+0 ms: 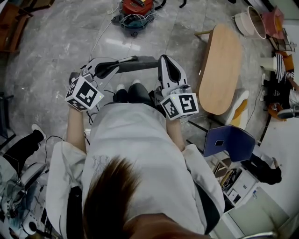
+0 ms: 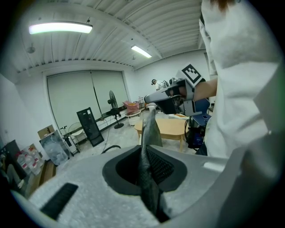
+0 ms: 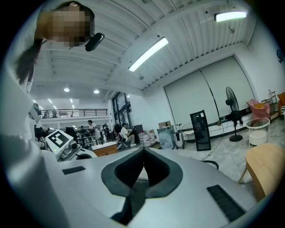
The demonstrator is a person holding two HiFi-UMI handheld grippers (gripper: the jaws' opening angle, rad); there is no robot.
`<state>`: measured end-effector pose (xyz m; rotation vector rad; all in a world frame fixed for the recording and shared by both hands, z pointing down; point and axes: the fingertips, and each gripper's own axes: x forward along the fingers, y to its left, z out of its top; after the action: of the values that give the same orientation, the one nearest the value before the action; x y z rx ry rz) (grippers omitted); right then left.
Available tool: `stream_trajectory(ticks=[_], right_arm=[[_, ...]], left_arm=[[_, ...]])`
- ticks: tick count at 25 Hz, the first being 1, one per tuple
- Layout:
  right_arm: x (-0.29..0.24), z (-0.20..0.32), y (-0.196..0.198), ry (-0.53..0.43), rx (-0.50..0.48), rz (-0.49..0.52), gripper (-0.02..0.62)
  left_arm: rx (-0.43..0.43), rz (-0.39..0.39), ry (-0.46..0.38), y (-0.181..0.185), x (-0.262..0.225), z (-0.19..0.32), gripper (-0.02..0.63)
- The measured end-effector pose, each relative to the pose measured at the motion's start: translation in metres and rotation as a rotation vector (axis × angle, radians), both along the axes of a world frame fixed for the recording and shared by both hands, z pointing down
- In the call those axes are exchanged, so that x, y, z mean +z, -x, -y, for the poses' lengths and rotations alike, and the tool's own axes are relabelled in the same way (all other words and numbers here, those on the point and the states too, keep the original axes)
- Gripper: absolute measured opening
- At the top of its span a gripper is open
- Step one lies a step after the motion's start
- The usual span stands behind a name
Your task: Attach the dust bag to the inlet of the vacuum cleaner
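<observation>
On the marbled floor (image 1: 56,51) stands the vacuum cleaner (image 1: 135,11); the dust bag (image 1: 140,60) is held in the air well short of it, on your side. The left gripper (image 2: 147,153) has its jaws nearly closed on one edge of the bag, and the right gripper (image 3: 143,153) has its jaws fully together on the opposite edge. This two-point hold likely keeps the bag taut so that you can present it squarely to the inlet.

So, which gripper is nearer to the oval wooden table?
Right. The right gripper is close beside the oval wooden table, not touching it; the left gripper is farther off, beyond the right one.
</observation>
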<state>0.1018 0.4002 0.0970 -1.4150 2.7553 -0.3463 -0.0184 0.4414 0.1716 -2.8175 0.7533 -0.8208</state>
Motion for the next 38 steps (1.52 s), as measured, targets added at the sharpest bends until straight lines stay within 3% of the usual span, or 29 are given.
stream_trajectory(ticks=[8, 21, 38], right_arm=[[0.013, 0.055, 0.002, 0.034, -0.040, 0.010, 0.002], [0.022, 0.191, -0.003, 0.041, -0.123, -0.010, 0.002], [0.031, 0.259, -0.017, 0.091, -0.084, 0.007, 0.002]], left_arm=[[-0.010, -0.005, 0.063, -0.006, 0.014, 0.041, 0.037], [-0.112, -0.023, 0.059, -0.008, 0.021, 0.163, 0.037], [-0.168, 0.002, 0.057, 0.005, 0.018, 0.242, 0.037]])
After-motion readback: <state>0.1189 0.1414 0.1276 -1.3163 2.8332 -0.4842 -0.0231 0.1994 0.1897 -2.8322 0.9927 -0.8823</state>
